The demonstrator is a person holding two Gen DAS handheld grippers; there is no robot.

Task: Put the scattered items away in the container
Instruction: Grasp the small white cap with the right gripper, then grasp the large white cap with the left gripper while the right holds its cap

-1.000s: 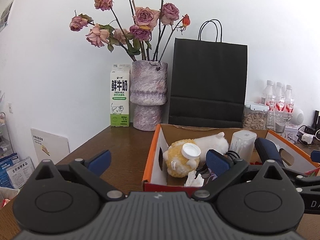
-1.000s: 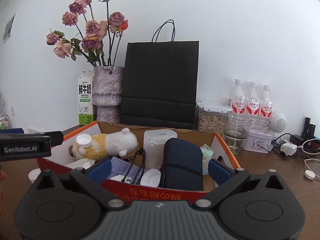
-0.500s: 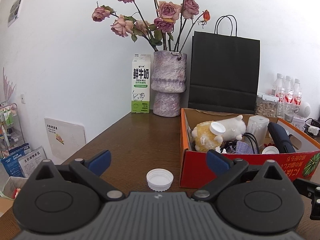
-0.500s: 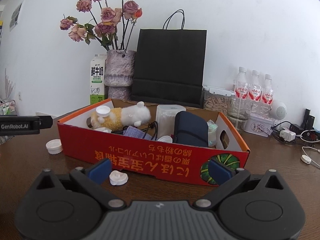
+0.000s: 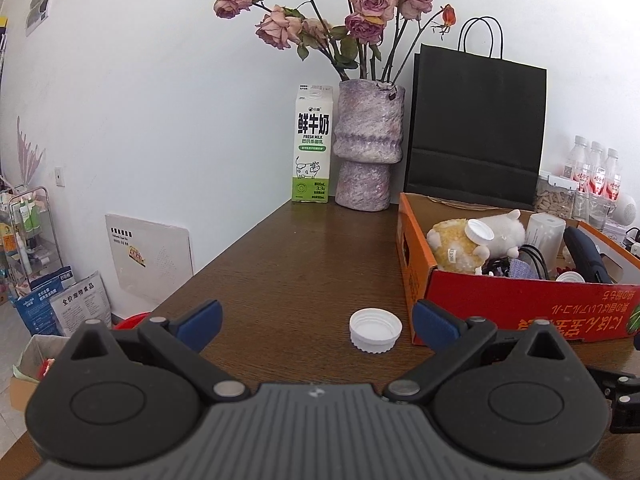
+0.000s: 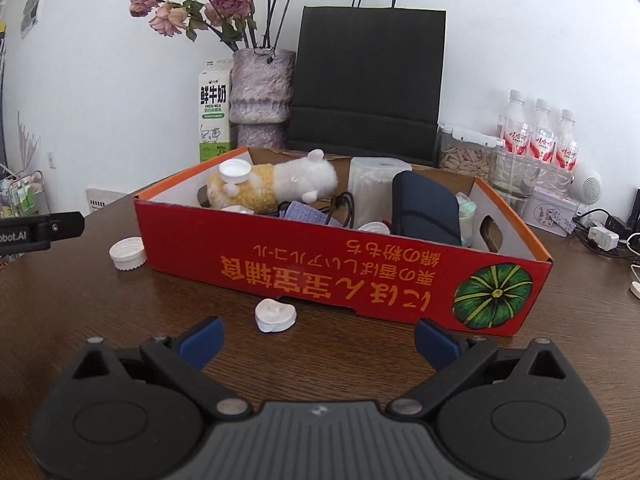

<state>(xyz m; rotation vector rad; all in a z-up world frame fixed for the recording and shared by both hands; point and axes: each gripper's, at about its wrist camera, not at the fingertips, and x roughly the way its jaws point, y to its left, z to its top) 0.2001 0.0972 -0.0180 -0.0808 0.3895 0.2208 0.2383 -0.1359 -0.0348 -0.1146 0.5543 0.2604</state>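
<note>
I am facing the red cardboard box (image 6: 344, 276), which is sitting on the brown table (image 6: 120, 320) just ahead of my right gripper (image 6: 316, 342) and ahead-right of my left gripper (image 5: 316, 322). A plush toy (image 6: 276, 186) and a dark pouch (image 6: 426, 210) are lying inside it. My left gripper is standing wide open, holding nothing, with a white bottle cap (image 5: 375, 330) lying between its fingertips, slightly ahead. My right gripper's jaws are closing, empty, a small white lid (image 6: 275, 315) lying just ahead, left of centre.

Both wrist cams low, near the worktop (image 5: 304, 248) — left views red cardboard box (image 5: 520, 304) end-on, right (image 6: 360, 276) broadside; both share it.
</note>
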